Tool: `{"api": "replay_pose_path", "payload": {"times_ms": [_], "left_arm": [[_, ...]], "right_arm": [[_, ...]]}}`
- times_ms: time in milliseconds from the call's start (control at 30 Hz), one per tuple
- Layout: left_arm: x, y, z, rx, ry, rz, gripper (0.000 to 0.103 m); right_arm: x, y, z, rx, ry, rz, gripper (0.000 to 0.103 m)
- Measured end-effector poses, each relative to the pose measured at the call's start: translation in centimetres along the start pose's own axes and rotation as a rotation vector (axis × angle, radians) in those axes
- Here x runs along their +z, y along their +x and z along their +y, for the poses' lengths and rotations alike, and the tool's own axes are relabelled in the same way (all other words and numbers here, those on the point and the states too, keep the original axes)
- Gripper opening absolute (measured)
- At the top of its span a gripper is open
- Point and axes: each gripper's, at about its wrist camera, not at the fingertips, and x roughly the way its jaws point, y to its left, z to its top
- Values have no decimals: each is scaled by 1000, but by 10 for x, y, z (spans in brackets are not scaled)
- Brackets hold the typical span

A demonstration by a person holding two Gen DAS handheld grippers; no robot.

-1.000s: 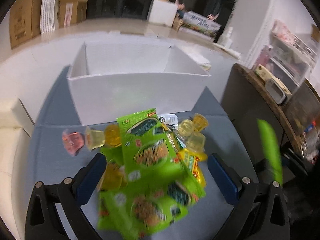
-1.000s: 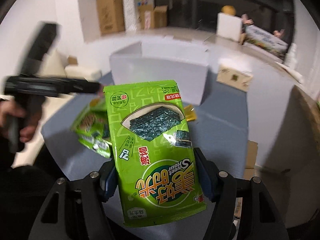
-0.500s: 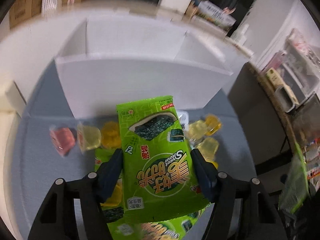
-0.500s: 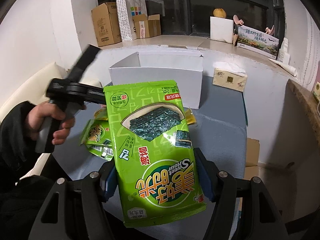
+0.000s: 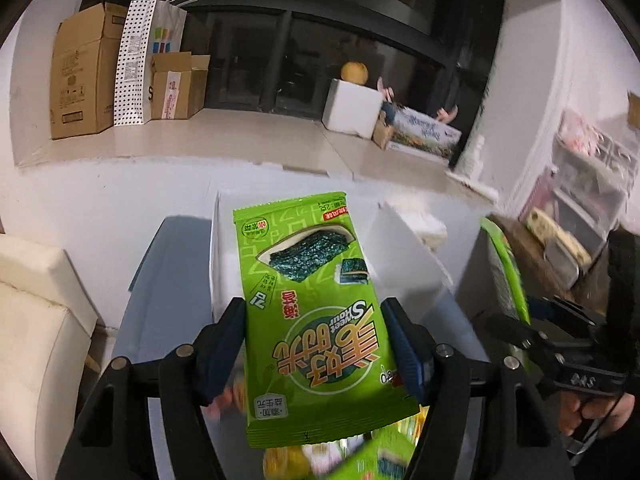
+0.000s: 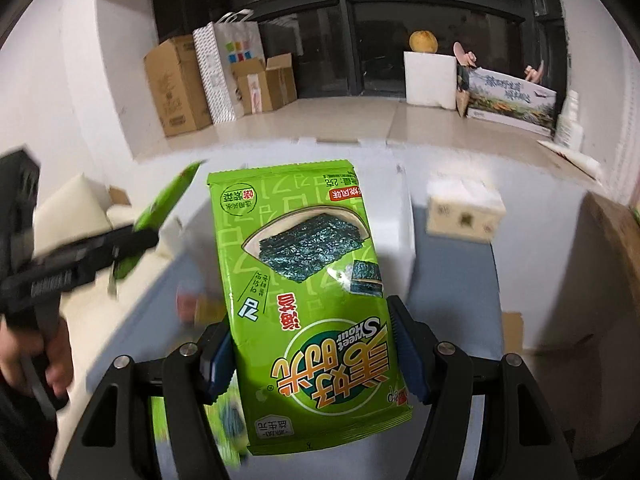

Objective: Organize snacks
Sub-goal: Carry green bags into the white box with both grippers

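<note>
My left gripper is shut on a green seaweed snack packet, held up in front of the open white box. My right gripper is shut on a second green seaweed packet, lifted above the grey table. The left gripper and its packet show edge-on in the right wrist view. The right gripper's packet shows edge-on in the left wrist view. Blurred snacks lie under the left packet. More green packets and a pink jelly cup lie below the right one.
A tissue box sits at the table's far right. A cream sofa stands to the left. Cardboard boxes and a dotted bag line the ledge behind. A wooden side table and shelves stand to the right.
My left gripper closed on a seaweed packet from the pile and lifted it up in front of the box. My right gripper kept its packet and tilted upward.
</note>
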Motion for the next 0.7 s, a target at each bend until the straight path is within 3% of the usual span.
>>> {"api": "replay_pose_path", "payload": {"times_ms": [133, 300, 400, 433, 467, 533, 700], "left_arm": [[36, 28, 6, -12, 1, 2, 73], [69, 76, 24, -22, -20, 53, 75], [75, 97, 37, -18, -38, 84, 83], [75, 102, 41, -11, -42, 95, 89], [75, 107, 44, -3, -46, 107, 103], [74, 109, 49, -8, -52, 105, 103], [67, 114, 56, -5, -48, 119, 103]], "right_arm": [[54, 40, -8, 9, 47, 14, 71], [93, 90, -21, 6, 91, 68, 73], [101, 114, -34, 63, 166, 97, 80], [102, 120, -37, 73, 182, 99, 92], [102, 123, -38, 76, 186, 93, 96], [102, 128, -40, 68, 194, 75, 103], [97, 131, -43, 91, 200, 66, 103]]}}
